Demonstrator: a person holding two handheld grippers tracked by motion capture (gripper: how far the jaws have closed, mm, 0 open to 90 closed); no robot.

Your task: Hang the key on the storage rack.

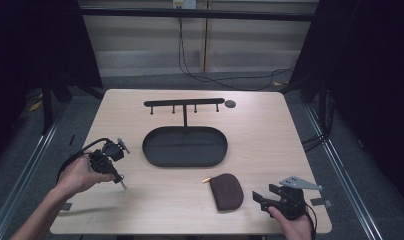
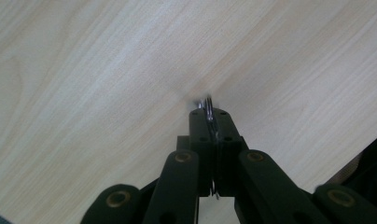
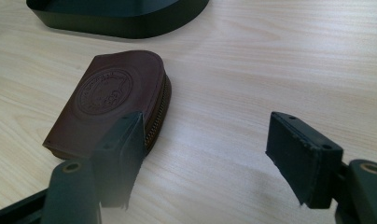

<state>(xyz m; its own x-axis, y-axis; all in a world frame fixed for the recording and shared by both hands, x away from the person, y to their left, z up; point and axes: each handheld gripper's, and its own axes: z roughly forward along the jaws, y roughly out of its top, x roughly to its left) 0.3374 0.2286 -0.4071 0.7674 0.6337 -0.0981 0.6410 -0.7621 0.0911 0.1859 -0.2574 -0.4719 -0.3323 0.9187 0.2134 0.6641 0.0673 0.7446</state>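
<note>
Spanning the frame, the tabletop [image 1: 270, 135] carries an oval black tray [image 1: 185, 146] at centre. Brown leather pouch [image 1: 227, 191] lies near the front edge — right claw [image 1: 262, 199] just beside it, spread, empty. Left claw [image 1: 121, 182] near the left edge, pressed together — pinching a metal ring [image 2: 209, 105].

Tray w/ hook stand [image 1: 184, 146] blocks table centre; pouch [image 1: 227, 190] near right tool [image 1: 262, 198]; elsewhere open.

shiny metal ring [image 2: 209, 105], embossed leather pouch [image 3: 109, 100]
</note>
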